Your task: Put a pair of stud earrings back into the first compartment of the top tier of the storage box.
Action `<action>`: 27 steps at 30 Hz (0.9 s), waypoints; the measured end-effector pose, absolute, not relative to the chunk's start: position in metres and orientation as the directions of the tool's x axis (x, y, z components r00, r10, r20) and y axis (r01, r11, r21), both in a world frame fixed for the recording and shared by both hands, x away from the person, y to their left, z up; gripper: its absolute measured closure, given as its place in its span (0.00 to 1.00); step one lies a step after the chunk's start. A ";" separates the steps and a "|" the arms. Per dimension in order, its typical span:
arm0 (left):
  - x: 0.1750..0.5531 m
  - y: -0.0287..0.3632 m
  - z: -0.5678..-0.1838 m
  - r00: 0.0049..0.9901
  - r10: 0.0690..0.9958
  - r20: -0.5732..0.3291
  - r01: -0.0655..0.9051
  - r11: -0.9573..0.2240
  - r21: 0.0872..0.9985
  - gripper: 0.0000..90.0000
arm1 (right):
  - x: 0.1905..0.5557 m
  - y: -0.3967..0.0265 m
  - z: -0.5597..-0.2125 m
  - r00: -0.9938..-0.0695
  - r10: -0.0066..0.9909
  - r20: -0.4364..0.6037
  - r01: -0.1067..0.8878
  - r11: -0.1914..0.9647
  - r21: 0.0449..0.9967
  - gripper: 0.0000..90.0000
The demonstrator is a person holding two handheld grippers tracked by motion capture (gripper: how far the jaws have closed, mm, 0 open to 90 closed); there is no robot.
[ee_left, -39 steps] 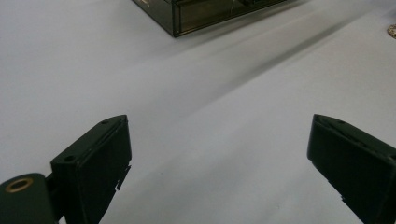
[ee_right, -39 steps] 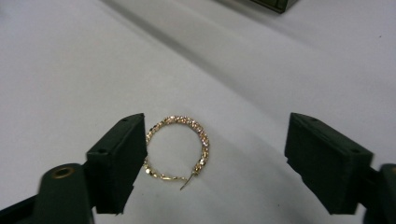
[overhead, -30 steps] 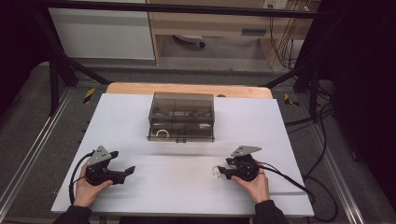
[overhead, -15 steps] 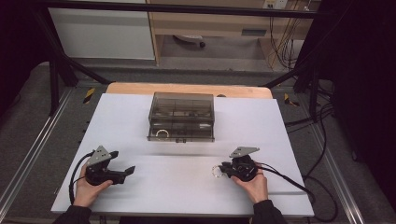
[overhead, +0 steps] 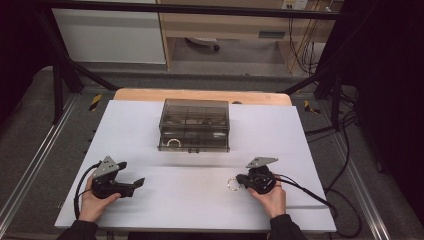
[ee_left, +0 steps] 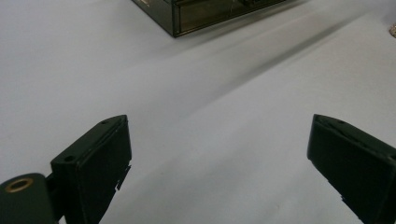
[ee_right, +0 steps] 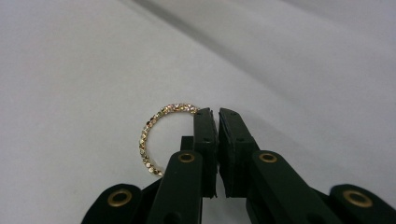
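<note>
right gripper pinches the ring's rim

the right gripper (ee_right: 217, 116), low and centre in its own view, has just been closing and now has its jaws drawn together on the right-hand edge of the gold beaded ring (ee_right: 161, 135), which lies flat on the white table (overhead: 200, 200); most of the hoop sticks out to the left of the fingers (ee_right: 205, 140). in the high view the ring (overhead: 233, 184) sits lower centre, just left of that gripper (overhead: 242, 179). the left gripper (ee_left: 217, 154) has its jaws spread wide over bare table, well apart at lower left. the smoked plastic drawer box (overhead: 194, 125) sits upper centre, above the ring, so the right hand is nearer for any carry there
</note>
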State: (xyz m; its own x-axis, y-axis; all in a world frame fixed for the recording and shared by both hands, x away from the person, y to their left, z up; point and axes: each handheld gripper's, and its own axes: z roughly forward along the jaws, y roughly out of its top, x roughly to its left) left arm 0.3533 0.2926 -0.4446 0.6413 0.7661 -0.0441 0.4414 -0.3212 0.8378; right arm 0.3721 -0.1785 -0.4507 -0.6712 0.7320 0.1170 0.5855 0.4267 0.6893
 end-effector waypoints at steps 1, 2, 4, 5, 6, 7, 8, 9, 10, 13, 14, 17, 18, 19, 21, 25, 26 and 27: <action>0.353 0.293 -0.445 0.642 0.766 -0.044 0.441 -0.322 0.838 0.07 | 0.372 -0.179 -0.451 -0.670 0.733 0.119 0.587 0.425 0.689 0.96; 0.353 0.293 -0.445 0.641 0.766 -0.045 0.441 -0.321 0.838 0.07 | 0.372 -0.179 -0.451 -0.669 0.734 0.121 0.589 0.424 0.688 0.96; 0.353 0.293 -0.445 0.641 0.766 -0.045 0.442 -0.321 0.838 0.07 | 0.372 -0.179 -0.451 -0.667 0.735 0.123 0.590 0.421 0.689 0.97; 0.353 0.293 -0.444 0.641 0.766 -0.044 0.442 -0.321 0.838 0.07 | 0.372 -0.179 -0.450 -0.669 0.733 0.122 0.588 0.422 0.690 0.97; 0.353 0.293 -0.444 0.641 0.766 -0.044 0.441 -0.321 0.838 0.07 | 0.372 -0.179 -0.450 -0.669 0.733 0.124 0.589 0.422 0.689 0.97; 0.353 0.293 -0.444 0.641 0.766 -0.044 0.441 -0.321 0.838 0.07 | 0.372 -0.179 -0.450 -0.670 0.732 0.125 0.589 0.421 0.690 0.97; 0.353 0.293 -0.444 0.641 0.766 -0.044 0.441 -0.321 0.838 0.07 | 0.371 -0.179 -0.449 -0.668 0.732 0.130 0.592 0.418 0.688 0.97; 0.353 0.293 -0.445 0.641 0.766 -0.044 0.441 -0.322 0.838 0.07 | 0.371 -0.179 -0.449 -0.668 0.733 0.130 0.590 0.415 0.692 0.97; 0.353 0.293 -0.444 0.641 0.766 -0.044 0.441 -0.322 0.838 0.07 | 0.371 -0.180 -0.448 -0.671 0.731 0.127 0.586 0.417 0.695 0.97; 0.353 0.293 -0.444 0.641 0.767 -0.044 0.441 -0.321 0.838 0.07 | 0.371 -0.181 -0.445 -0.672 0.729 0.131 0.582 0.410 0.703 0.97; 0.353 0.293 -0.444 0.641 0.767 -0.044 0.441 -0.321 0.838 0.07 | 0.370 -0.182 -0.444 -0.670 0.730 0.135 0.585 0.406 0.702 0.97; 0.353 0.293 -0.445 0.640 0.767 -0.044 0.442 -0.321 0.838 0.07 | 0.369 -0.184 -0.439 -0.667 0.732 0.138 0.579 0.393 0.714 0.97; 0.353 0.292 -0.445 0.641 0.767 -0.043 0.442 -0.322 0.838 0.07 | 0.369 -0.185 -0.438 -0.668 0.731 0.137 0.574 0.390 0.720 0.97; 0.353 0.292 -0.445 0.641 0.767 -0.043 0.442 -0.322 0.837 0.07 | 0.369 -0.186 -0.436 -0.668 0.731 0.141 0.575 0.386 0.721 0.97; 0.353 0.292 -0.445 0.641 0.767 -0.044 0.442 -0.321 0.838 0.07 | 0.368 -0.186 -0.434 -0.666 0.732 0.142 0.572 0.380 0.727 0.97; 0.353 0.292 -0.445 0.640 0.767 -0.045 0.443 -0.320 0.838 0.07 | 0.367 -0.185 -0.429 -0.675 0.725 0.136 0.562 0.385 0.732 0.97; 0.353 0.292 -0.445 0.640 0.767 -0.045 0.443 -0.321 0.837 0.07 | 0.366 -0.185 -0.428 -0.673 0.726 0.139 0.563 0.381 0.734 0.97; 0.353 0.292 -0.445 0.640 0.767 -0.044 0.443 -0.321 0.837 0.07 | 0.366 -0.184 -0.426 -0.676 0.724 0.139 0.559 0.380 0.737 0.97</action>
State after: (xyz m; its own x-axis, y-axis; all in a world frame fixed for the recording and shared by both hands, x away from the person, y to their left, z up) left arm 0.3530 0.2920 -0.4448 0.6396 0.7675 -0.0442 0.4426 -0.3207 0.8374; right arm 0.3661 -0.1845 -0.4264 -0.6756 0.7241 0.1387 0.5587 0.3801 0.7371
